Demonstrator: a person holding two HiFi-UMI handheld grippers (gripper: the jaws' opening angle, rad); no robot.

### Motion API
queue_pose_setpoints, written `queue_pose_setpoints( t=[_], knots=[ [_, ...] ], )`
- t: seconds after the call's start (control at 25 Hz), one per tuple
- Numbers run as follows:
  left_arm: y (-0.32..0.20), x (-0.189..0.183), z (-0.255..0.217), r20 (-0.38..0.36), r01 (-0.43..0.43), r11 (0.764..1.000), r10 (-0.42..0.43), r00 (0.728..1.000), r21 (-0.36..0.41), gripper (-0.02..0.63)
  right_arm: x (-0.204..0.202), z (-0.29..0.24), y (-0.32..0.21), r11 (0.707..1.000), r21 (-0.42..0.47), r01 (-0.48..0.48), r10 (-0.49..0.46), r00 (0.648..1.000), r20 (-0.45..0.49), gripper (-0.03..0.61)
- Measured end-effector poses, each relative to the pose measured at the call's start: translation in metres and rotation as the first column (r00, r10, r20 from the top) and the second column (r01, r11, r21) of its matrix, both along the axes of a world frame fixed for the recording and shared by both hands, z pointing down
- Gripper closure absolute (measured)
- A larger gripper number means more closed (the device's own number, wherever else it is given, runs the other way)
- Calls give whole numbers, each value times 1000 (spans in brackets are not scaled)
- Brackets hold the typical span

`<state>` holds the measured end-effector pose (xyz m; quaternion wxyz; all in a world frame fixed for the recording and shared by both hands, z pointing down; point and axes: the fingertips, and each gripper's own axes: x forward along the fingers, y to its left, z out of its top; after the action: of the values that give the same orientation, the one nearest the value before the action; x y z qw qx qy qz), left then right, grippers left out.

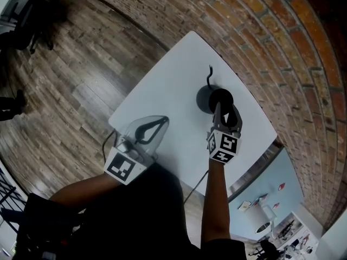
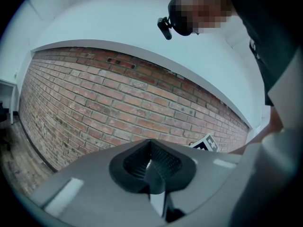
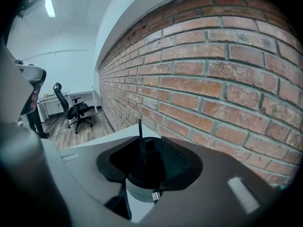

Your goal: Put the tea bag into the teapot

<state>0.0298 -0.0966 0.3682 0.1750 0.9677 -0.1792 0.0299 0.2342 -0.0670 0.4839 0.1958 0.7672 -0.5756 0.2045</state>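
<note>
A dark teapot (image 1: 207,98) stands on the white table (image 1: 168,85) near the brick wall, with a thin dark handle (image 1: 209,75) rising at its far side. My right gripper (image 1: 224,114) sits over the pot. In the right gripper view its fingers (image 3: 176,161) stand on either side of the pot's dark lid (image 3: 144,161), not clearly pressing it. My left gripper (image 1: 149,129) rests at the table's near left edge with its jaws together. In the left gripper view only a thin white sliver (image 2: 149,164) shows between its pads. I cannot tell what it is. No tea bag is plainly visible.
A brick wall (image 1: 255,31) runs close behind the table's far and right edges. Wooden floor (image 1: 70,80) lies to the left. An office chair (image 3: 73,109) and a desk stand far off down the room.
</note>
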Motion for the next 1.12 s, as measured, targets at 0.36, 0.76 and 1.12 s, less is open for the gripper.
queue_pose_setpoints(
  t=[0.36,0.76,1.12],
  knots=[
    [-9,1,-1,-6,7,1000,-8,1000,-9,614,6,27,-5,994,-113,7,-6,1000,8,454],
    [-4,-2,3,-17,13,999,-13,1000,-29,615,8,26,-3,996,-92,15,-14,1000,8,482],
    [0,2,6,-9,-2,1000,1,1000,-23,614,8,13,1,999,-37,-7,8,1000,16,485]
  ],
)
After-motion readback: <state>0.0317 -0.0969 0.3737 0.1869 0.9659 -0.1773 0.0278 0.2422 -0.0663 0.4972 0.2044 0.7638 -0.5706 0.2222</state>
